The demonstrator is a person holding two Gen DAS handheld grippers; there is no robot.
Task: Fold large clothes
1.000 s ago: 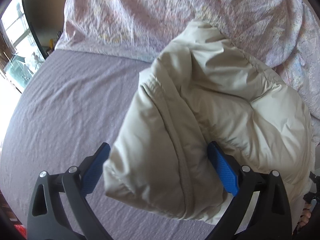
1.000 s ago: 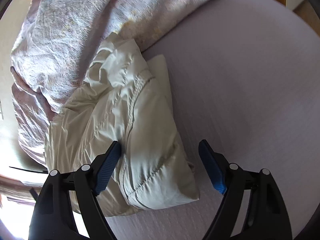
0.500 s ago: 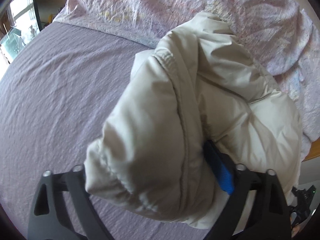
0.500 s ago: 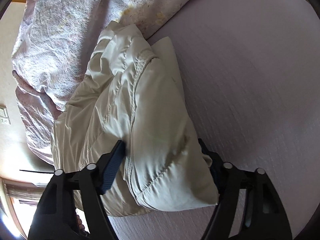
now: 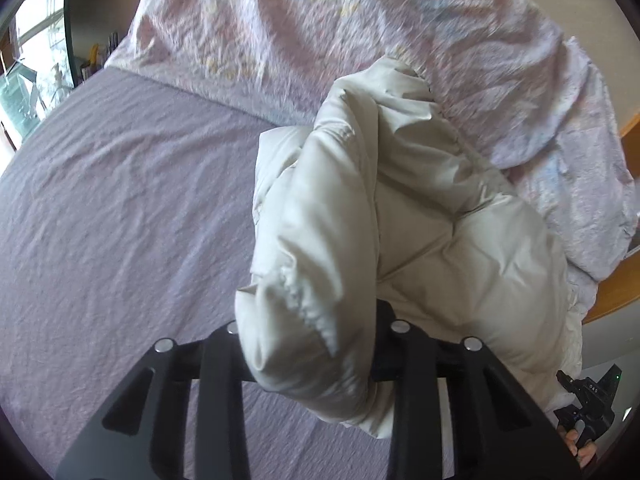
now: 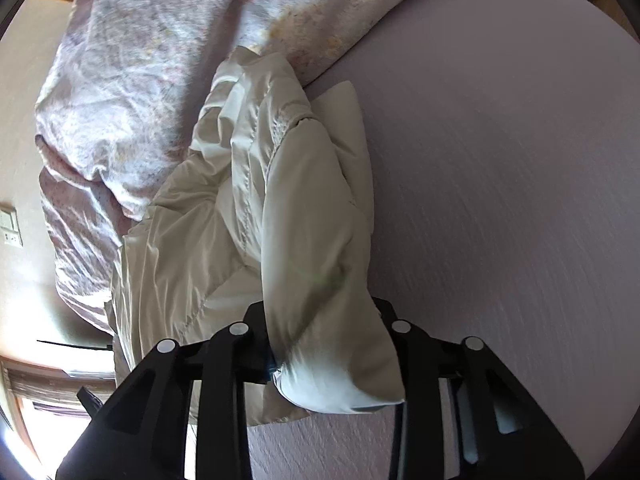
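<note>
Both jaws have just been closing and now pinch the beige jacket (image 5: pixel 400 208) above the bed (image 5: pixel 120 200); your left gripper (image 5: pixel 308 356) and right gripper (image 6: pixel 332 356) hold puffy, slippery folds; lift unevenly and one may slip.

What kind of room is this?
Most likely a bedroom. A bed with a lilac sheet fills the view, a crumpled floral duvet is heaped at its far end, and a puffy beige jacket lies on it. A window shows at the side.
</note>
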